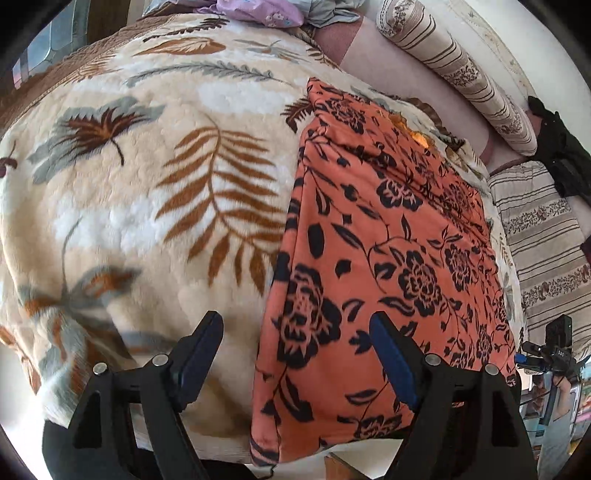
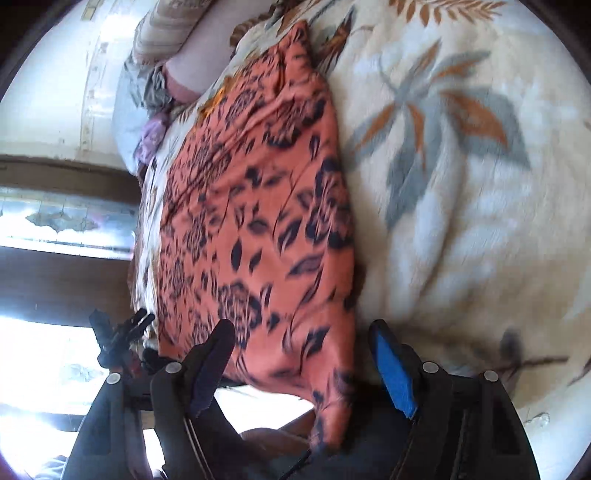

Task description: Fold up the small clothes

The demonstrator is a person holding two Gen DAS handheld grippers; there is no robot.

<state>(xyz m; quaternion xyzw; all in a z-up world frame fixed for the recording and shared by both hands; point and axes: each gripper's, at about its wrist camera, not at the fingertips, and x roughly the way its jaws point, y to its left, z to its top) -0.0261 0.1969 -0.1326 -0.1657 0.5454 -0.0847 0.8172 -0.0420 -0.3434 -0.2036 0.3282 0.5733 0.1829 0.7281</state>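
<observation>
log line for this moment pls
phase: between folds | left gripper: open | right gripper: open | orange floral garment: folded on leaf-print blanket

Open fleece on one side, pillows and piled clothes on the others

The cream fleece blanket with brown and grey leaf print (image 1: 147, 192) lies broad and bare beside the flat orange cloth with black flower print (image 1: 388, 240), giving open passage there. Past the cloth's other long edge, the striped beige bolster pillow (image 1: 454, 70) and the striped beige cushion (image 1: 543, 236) bound the way. At the blanket's far end, crumpled lilac and grey clothes (image 1: 266, 11) lie heaped.
</observation>
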